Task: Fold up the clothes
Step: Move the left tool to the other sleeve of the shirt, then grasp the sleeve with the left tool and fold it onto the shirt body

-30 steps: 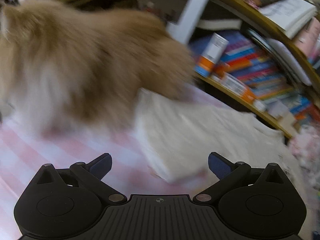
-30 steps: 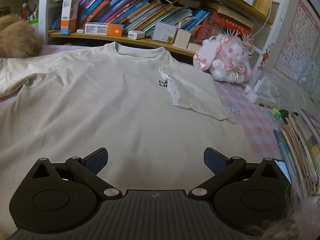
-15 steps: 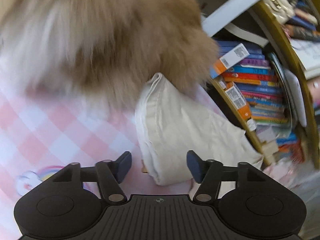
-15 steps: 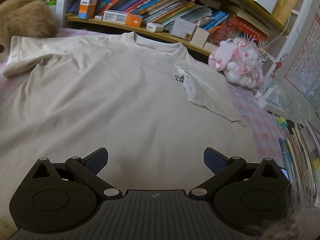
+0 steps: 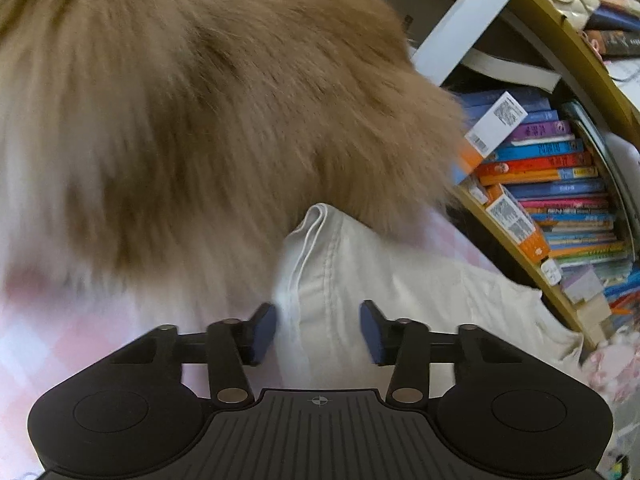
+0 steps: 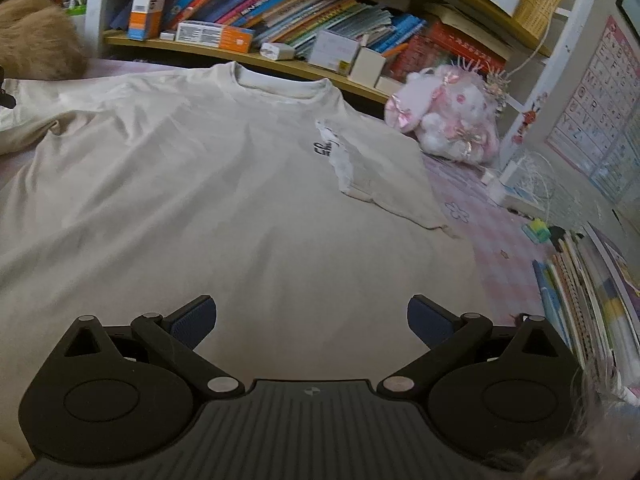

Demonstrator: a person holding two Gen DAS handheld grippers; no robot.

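A cream T-shirt (image 6: 220, 200) lies spread front up on a pink checked sheet (image 6: 492, 232), collar toward the bookshelf. One sleeve (image 6: 372, 176) is folded in over the chest print. The other sleeve (image 5: 340, 272) fills the middle of the left wrist view, its hem end partly under tan fur. My left gripper (image 5: 318, 332) straddles this sleeve near the hem; its jaws are closing, the cloth lies between them, and the pads do not pinch it. My right gripper (image 6: 312, 320) hovers open over the shirt's lower body with nothing between its fingers.
A fluffy tan furry animal or toy (image 5: 200, 100) looms just beyond the sleeve, also at far left as tan fur (image 6: 36, 36). A bookshelf (image 6: 280, 12) runs along the back. A pink plush rabbit (image 6: 448, 120), cables (image 6: 532, 176) and stacked books (image 6: 592, 300) crowd the right.
My left gripper has come in and down onto the sleeve end, and its jaws have narrowed from wide to around the cloth. The right gripper stays open and barely shifts.
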